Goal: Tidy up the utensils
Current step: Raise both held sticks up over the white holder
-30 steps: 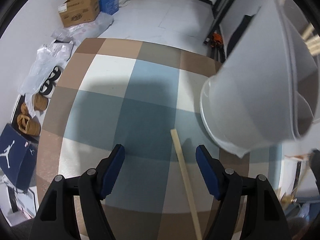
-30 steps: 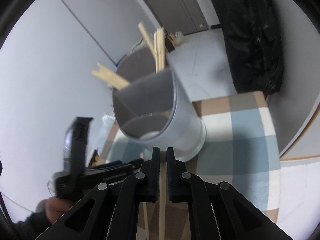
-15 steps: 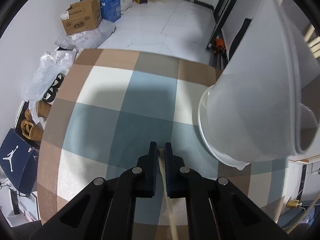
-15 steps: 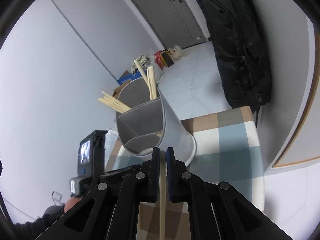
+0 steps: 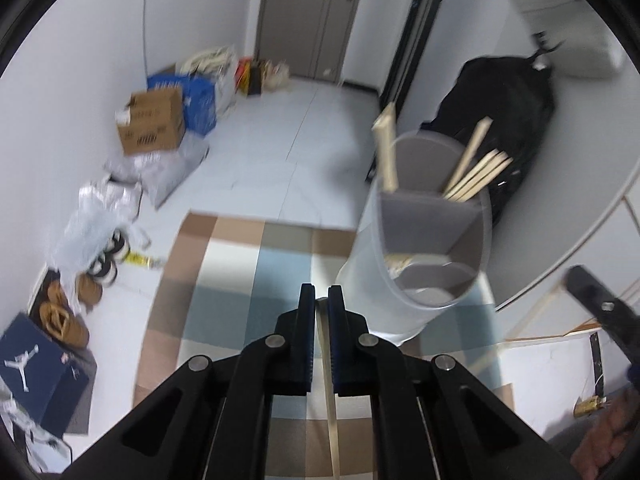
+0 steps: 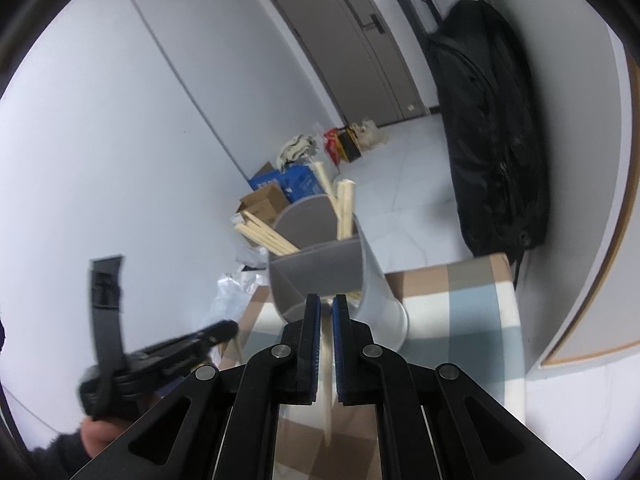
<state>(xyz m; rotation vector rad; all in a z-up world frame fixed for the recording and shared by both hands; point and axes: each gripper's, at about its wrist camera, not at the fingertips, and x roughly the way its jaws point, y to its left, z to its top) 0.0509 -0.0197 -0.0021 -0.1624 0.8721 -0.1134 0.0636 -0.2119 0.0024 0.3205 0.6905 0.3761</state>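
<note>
White walls surround a checked bench (image 5: 224, 280). Each hand-held gripper, left (image 5: 321, 300) and right (image 6: 326, 308), is clenched on a chopstick (image 5: 330, 380) near the holder (image 5: 420, 264); next, tips must drop into a compartment.

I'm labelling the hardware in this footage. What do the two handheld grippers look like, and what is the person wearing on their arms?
Both match: the left gripper and right gripper are matte black plastic, with angular linkage arms joined by round silver pivot pins, and narrow fingers faced with blue pads. No cables show. Near the left hand there is a dark sleeve; the picture is too blurred to tell more.
</note>
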